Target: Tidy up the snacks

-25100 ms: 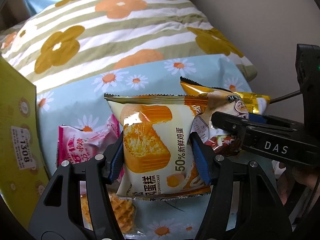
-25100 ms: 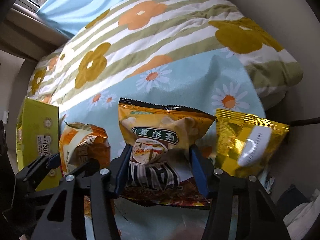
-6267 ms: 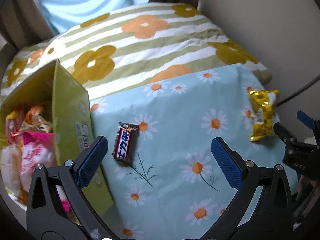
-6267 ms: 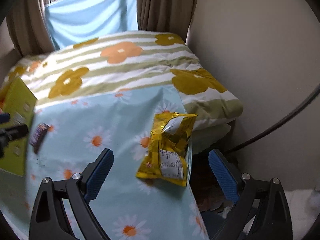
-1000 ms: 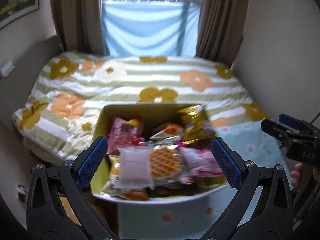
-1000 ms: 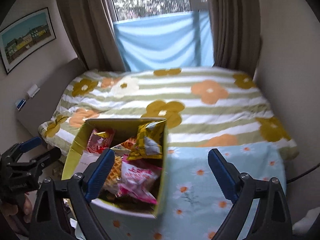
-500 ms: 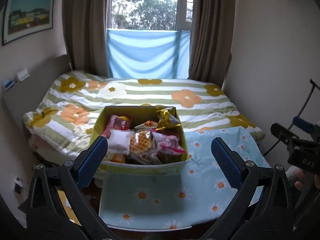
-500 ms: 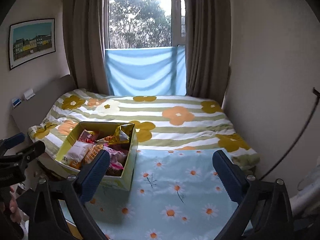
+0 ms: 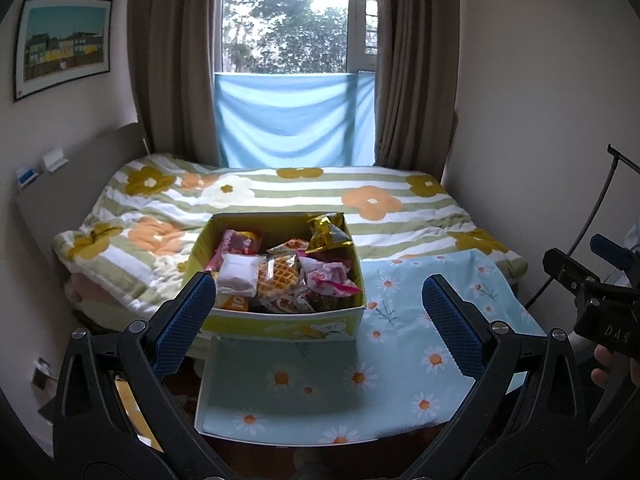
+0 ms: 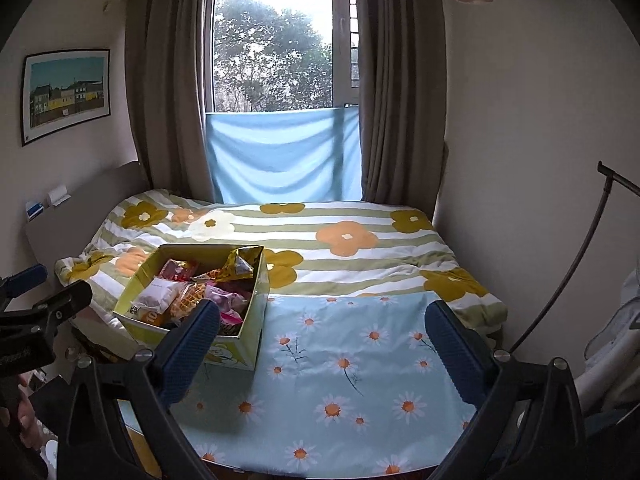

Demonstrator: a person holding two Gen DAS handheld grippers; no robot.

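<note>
A yellow-green cardboard box full of snack packets stands on the daisy-print blue cloth; it also shows in the right wrist view. A gold packet leans at its far right corner, a waffle pack and a white pack lie on top. My left gripper is open and empty, well back from the box. My right gripper is open and empty, back from the cloth.
The cloth covers a low table in front of a bed with a flower-striped quilt. A wall is close on the right. A headboard lies left. The window and curtains are behind the bed.
Both grippers have drawn back and up from the box, so the whole room shows. The box and snacks have not moved.
</note>
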